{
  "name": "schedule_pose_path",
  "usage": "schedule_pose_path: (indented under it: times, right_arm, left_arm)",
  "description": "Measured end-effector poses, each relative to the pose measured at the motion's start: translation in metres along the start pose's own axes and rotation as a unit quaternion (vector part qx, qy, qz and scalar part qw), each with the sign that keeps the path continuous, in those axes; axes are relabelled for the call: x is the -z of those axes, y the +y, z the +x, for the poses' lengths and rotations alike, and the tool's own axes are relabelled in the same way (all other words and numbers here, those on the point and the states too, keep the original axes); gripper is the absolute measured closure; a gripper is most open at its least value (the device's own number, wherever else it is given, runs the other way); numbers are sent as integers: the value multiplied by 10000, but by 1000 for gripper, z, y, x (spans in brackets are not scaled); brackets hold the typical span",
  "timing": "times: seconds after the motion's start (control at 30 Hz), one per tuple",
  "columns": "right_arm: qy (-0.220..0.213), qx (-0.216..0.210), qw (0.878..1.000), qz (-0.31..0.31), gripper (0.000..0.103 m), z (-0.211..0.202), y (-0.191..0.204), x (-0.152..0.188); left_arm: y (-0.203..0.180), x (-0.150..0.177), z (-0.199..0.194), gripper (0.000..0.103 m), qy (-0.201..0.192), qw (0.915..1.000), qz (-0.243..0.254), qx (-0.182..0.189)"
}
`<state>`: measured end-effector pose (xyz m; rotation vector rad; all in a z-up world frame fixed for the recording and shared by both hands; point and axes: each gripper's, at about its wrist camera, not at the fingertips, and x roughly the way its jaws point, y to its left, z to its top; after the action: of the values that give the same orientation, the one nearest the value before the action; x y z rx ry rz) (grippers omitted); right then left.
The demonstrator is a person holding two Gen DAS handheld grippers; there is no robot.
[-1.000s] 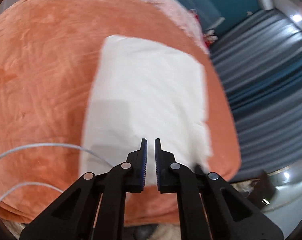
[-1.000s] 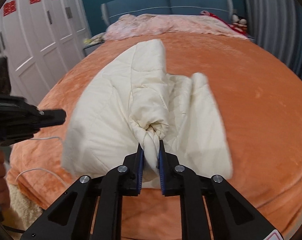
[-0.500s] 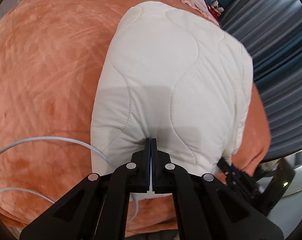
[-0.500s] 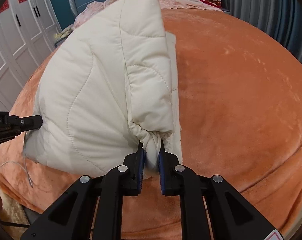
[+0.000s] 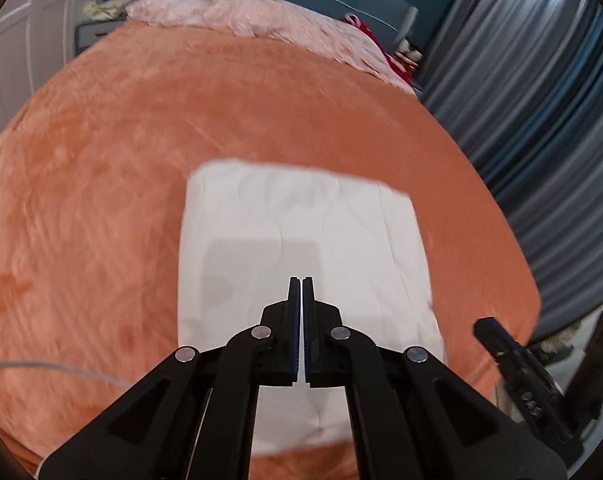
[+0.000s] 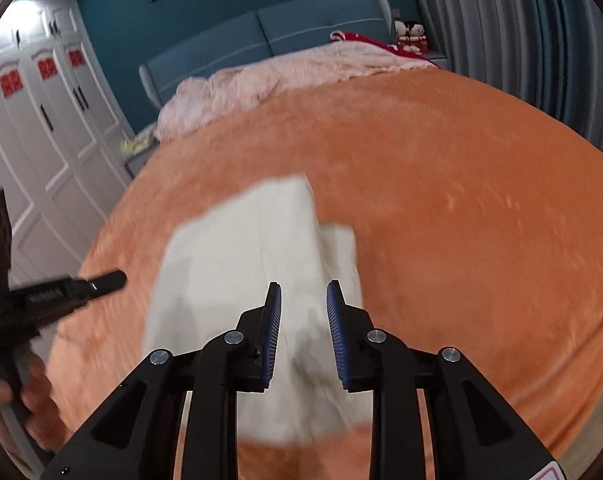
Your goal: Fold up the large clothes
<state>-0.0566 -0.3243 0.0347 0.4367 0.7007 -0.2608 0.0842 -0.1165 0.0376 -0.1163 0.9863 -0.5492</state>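
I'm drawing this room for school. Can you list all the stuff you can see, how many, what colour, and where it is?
puffy jacket: one, cream-white, folded flat on the near part of the bed.
blanket: one, orange, spread over the bed.
quilt: one, pale pink, bunched at the head of the bed.
headboard: one, blue, behind the quilt.
wardrobe: one, white with red stickers, beside the bed.
curtains: grey-blue, on the other side of the bed.
cable: one, white, on the blanket's near edge.
left gripper: one, black, shut, above the jacket.
right gripper: one, black with blue pads, open, above the jacket.

orange bedspread (image 5: pixel 101 200), grey curtains (image 5: pixel 541 120).
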Motion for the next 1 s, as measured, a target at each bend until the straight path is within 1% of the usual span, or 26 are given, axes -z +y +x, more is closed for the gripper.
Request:
schedule_pose_path:
  times: [0.07,0.13,0.23,0.3,0.4,0.5,0.63,0.83,1.0]
  right_arm:
    - [-39,-36,10000,22,79,17,9,-17]
    - [21,-41,10000,4,79,40,16,-26]
    - [184,182,9994,-213,79,80,26,-30]
    - [369,300,9985,-275,79,105,26,-26]
    - [536,571,9962,-375,79,137,19,-15]
    - [589,586,9962,-267,79,157,4,-3]
    - [583,492,9970,-87,79,174,-9,5]
    - [411,684,9964,-283,79,189,-3,13]
    - [325,672,9969,-250,79,197,-6,16]
  left_arm:
    - [-9,-8,15,103,16,9999,-55,-103]
    - [-7,-15,34,103,99,9996,-120,-221]
    - [-8,-17,58,103,196,9987,-85,-467]
    - [-6,-18,79,103,312,9977,-60,-595]
    - [-3,-15,105,103,291,9963,29,-805]
    - [-1,-11,125,103,259,9955,110,-906]
    - [1,-4,144,103,225,9947,149,-991]
    - [3,4,162,103,77,9924,270,-1202]
    - [4,5,173,103,4,9903,330,-1346]
